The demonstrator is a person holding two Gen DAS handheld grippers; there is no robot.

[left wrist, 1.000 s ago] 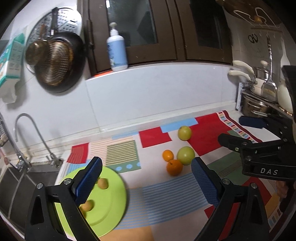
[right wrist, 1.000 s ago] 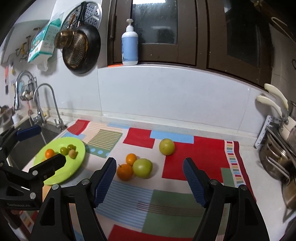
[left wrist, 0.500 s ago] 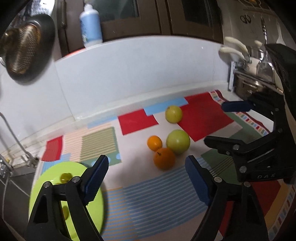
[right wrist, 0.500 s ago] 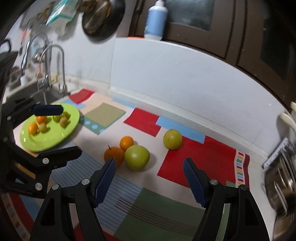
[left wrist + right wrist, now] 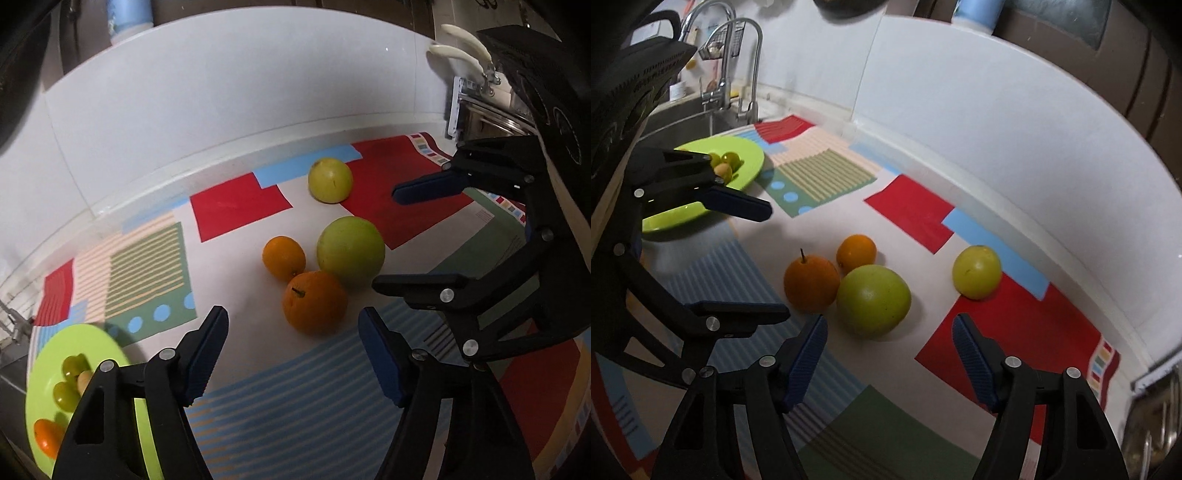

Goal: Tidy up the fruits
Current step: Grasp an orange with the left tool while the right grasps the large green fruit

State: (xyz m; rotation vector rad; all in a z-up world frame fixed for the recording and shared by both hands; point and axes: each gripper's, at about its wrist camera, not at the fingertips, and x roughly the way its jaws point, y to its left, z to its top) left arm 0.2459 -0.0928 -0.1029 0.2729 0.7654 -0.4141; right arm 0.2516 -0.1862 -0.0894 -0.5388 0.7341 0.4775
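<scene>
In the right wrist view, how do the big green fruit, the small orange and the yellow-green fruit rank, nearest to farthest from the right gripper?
1. Big green fruit, just ahead of the right gripper.
2. Small orange, behind it, to the left.
3. Yellow-green fruit, to the right, near the wall.

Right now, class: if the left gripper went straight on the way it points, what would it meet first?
Probably the large stemmed orange, centred ahead between the left gripper's open blue-padded fingers; depth is uncertain.
</scene>
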